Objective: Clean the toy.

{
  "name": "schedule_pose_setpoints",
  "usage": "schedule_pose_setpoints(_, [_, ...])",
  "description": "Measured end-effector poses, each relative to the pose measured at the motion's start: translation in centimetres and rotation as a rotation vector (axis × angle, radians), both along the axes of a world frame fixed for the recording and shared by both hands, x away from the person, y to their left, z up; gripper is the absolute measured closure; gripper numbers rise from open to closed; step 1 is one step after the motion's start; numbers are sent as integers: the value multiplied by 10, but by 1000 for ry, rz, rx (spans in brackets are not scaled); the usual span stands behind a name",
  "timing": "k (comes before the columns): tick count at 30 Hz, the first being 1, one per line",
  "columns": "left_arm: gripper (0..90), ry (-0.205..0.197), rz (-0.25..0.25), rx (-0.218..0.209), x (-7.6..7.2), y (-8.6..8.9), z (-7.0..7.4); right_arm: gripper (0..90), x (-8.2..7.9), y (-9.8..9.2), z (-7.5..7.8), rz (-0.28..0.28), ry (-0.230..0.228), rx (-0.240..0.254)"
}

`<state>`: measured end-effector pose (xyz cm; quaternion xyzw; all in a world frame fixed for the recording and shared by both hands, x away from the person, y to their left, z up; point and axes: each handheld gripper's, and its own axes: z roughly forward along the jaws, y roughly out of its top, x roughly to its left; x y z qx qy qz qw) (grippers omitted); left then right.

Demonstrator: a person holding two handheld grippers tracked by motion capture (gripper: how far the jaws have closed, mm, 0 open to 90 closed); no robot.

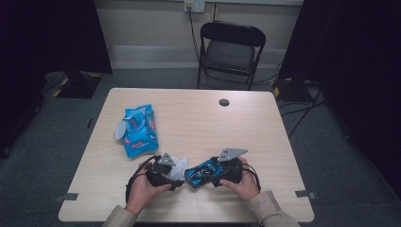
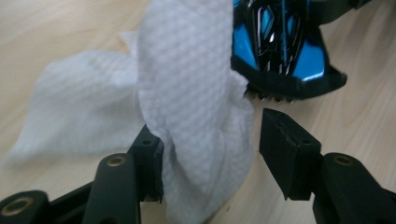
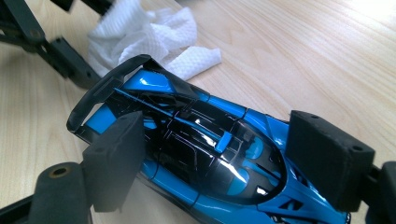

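On the table's left half lies a blue wipes packet [image 1: 138, 130]. Nearer the person, the left gripper [image 1: 166, 176] has its jaws parted about halfway; a white wipe [image 2: 187, 107] hangs between them, lying against one pad, while the other pad stands clear of it, so the wipe is not clamped. The wipe touches the rear of a blue and black toy car [image 3: 205, 158]. The right gripper [image 1: 215, 172] is clenched on that car, a pad pressing each flank. The table [image 1: 198, 118] is pale wood; a black folding chair [image 1: 230, 52] stands beyond it on grey carpet.
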<state>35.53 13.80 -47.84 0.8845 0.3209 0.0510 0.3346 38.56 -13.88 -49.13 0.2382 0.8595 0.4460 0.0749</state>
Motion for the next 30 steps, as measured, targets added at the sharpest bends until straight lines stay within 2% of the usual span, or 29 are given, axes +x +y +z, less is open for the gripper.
schedule_pose_setpoints(4, [407, -41, 0, 59, -6, 11, 13, 191, 0, -1, 0, 0, 2, 7])
schedule_pose_setpoints(5, [403, -45, 2, 52, -7, 14, 17, 192, 0, -1, -1, 0, 1, 8])
schedule_pose_setpoints(7, [406, -100, 30, 38, -8, 20, 24, 191, 0, -1, -1, 0, 0, 7])
schedule_pose_setpoints(8, [404, -111, 32, 30, -8, 22, 27, 192, 0, 0, -1, -1, 0, 7])
schedule_pose_setpoints(10, [415, -184, 43, 8, -8, 24, 32, 192, 0, 0, 0, 0, 1, 5])
schedule_pose_setpoints(11, [425, -186, 34, 17, -8, 23, 34, 192, 0, 0, 0, 0, 1, 5])
schedule_pose_setpoints(14, [518, -163, 11, 5, -6, 19, 32, 192, 0, 0, 0, 0, 1, 6])
schedule_pose_setpoints(15, [589, -152, 19, 22, -4, 18, 29, 191, 0, -1, -1, 0, 1, 8])
schedule_pose_setpoints(16, [613, -156, 21, 36, -1, 17, 25, 192, 0, -1, -1, 0, 0, 9])
schedule_pose_setpoints(19, [570, -127, 29, 21, 11, 15, 12, 192, 0, -1, -1, 0, 0, 9])
schedule_pose_setpoints(21, [530, -116, 8, 14, 16, 12, 4, 192, 0, -1, -1, 0, -1, 9])
schedule_pose_setpoints(23, [502, -89, -3, 29, 20, 10, -2, 192, 0, -1, -1, 0, -1, 10])
schedule_pose_setpoints(25, [453, -83, -26, 20, 23, 9, -5, 192, 0, -1, -1, 0, 0, 10])
schedule_pose_setpoints(26, [427, -66, -34, 6, 24, 8, -7, 192, 0, -1, -1, 0, 1, 10])
schedule_pose_setpoints(27, [409, -47, -44, 10, 25, 8, -9, 192, 0, -1, -1, 0, 0, 10])
schedule_pose_setpoints(30, [387, -61, -62, 11, 26, 5, -10, 192, 0, -1, -1, -1, -1, 11])
